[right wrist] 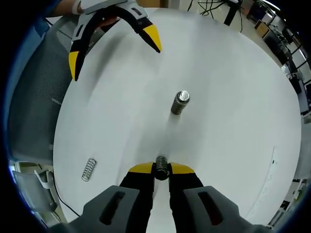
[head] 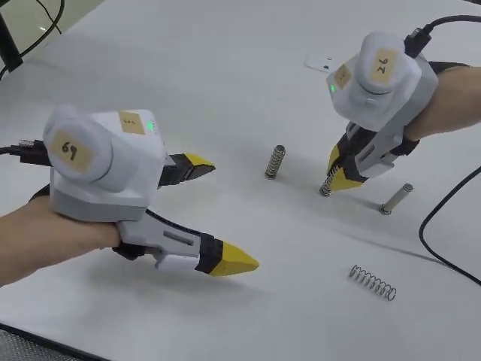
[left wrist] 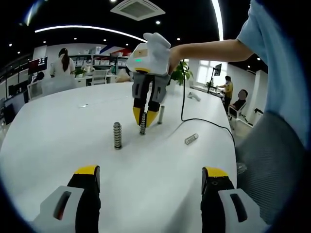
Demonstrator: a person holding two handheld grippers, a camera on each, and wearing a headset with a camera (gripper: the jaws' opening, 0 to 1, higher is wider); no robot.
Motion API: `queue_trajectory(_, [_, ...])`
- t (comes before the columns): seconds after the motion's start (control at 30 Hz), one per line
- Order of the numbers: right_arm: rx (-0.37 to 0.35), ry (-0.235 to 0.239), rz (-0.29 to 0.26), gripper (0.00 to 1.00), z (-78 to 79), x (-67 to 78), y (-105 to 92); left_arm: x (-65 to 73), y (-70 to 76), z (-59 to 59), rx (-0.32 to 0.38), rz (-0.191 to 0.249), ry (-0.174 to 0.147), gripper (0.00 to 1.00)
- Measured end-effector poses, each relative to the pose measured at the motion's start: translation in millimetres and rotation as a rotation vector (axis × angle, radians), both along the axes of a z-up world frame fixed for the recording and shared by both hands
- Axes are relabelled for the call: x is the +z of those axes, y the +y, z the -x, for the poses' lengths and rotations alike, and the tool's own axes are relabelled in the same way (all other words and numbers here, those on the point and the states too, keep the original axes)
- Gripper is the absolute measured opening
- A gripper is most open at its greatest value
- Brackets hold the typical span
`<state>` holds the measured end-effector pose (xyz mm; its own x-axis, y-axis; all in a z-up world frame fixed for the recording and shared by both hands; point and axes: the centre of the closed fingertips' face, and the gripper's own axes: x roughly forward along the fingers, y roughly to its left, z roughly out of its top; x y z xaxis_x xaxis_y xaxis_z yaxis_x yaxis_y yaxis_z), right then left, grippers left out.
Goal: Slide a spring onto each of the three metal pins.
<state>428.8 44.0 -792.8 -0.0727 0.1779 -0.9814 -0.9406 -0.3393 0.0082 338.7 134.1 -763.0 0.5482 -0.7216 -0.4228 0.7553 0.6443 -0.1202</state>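
- Progress looks about a third done: one finished pin (head: 276,162) stands upright on the white table (head: 225,68) with a seated spring (right wrist: 180,103) over it.
- Just right of the finished pin in the head view, the right gripper (head: 336,179) has its jaws pinched narrow on a second spring (head: 326,188), seemingly over the second pin; how far down it sits I cannot tell.
- Farther right of the finished pin stands a bare pin (head: 396,198); a loose spring (head: 372,282) lies flat, nearer the person.
- Left of the finished pin, the left gripper (head: 222,210) hovers, jaws wide, holding nothing.
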Motion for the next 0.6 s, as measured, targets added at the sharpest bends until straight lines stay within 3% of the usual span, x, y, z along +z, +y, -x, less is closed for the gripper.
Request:
queue_trajectory(0.37, [0.01, -0.001, 0.022, 0.09, 1.4, -1.5, -3.0, -0.4, 0.1, 0.4, -0.001, 0.001, 0.003, 0.83])
queue_trajectory(0.6, [0.004, 0.01, 0.013, 0.21, 0.8, -3.0, -3.6, -0.4, 0.1, 0.2, -0.001, 0.001, 0.003, 0.83])
